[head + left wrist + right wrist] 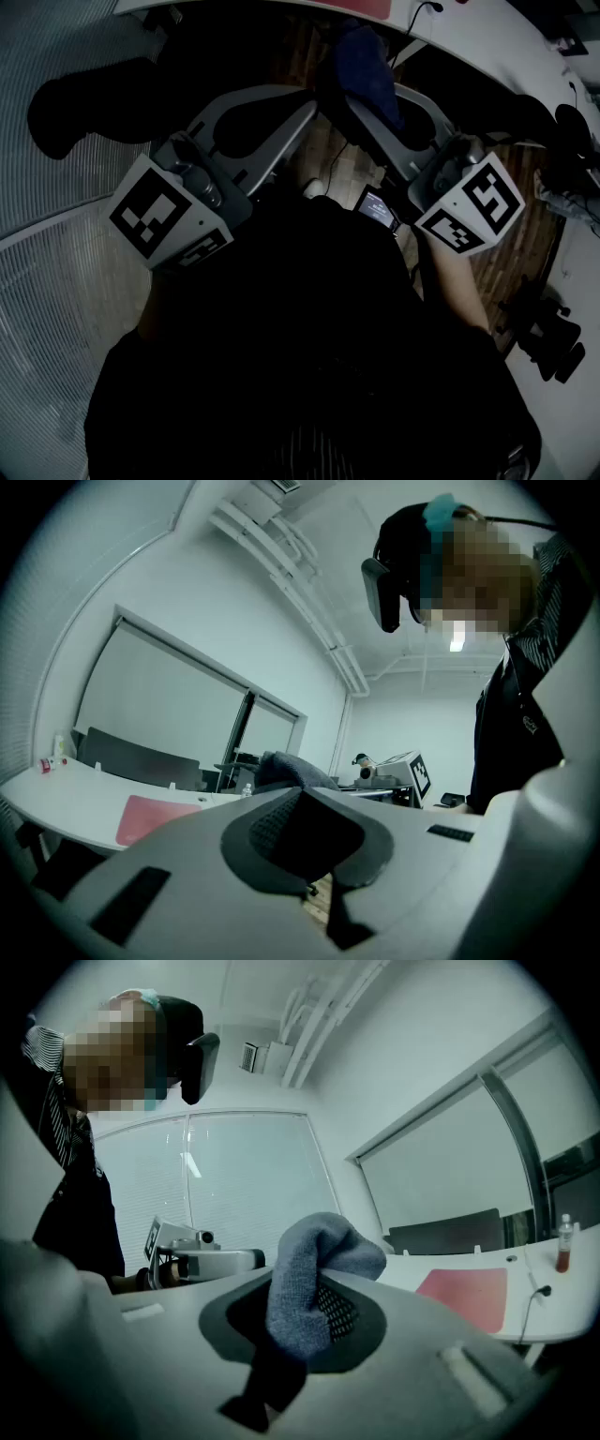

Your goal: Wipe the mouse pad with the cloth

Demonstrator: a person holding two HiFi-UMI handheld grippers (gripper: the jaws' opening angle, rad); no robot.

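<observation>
My right gripper (349, 101) is shut on a blue-grey cloth (366, 67), which bulges up out of the jaws (302, 1302). My left gripper (309, 101) is shut with nothing in it; in its own view the two pads meet at the tip (302, 794). Both grippers are held close to the person's chest, tips near each other and tilted upward. The red mouse pad (466, 1295) lies flat on a white curved desk (553, 1312), well beyond both grippers; it also shows in the left gripper view (150, 819) and as a red strip (367, 7) at the head view's top edge.
A small bottle (562, 1243) and a cable stand on the desk by the pad. Dark chairs (141, 759) sit behind the desk. Below lies a wooden floor (328, 155) with a lit phone (377, 206). A frosted glass wall (56, 234) runs at left; black gear (551, 336) at right.
</observation>
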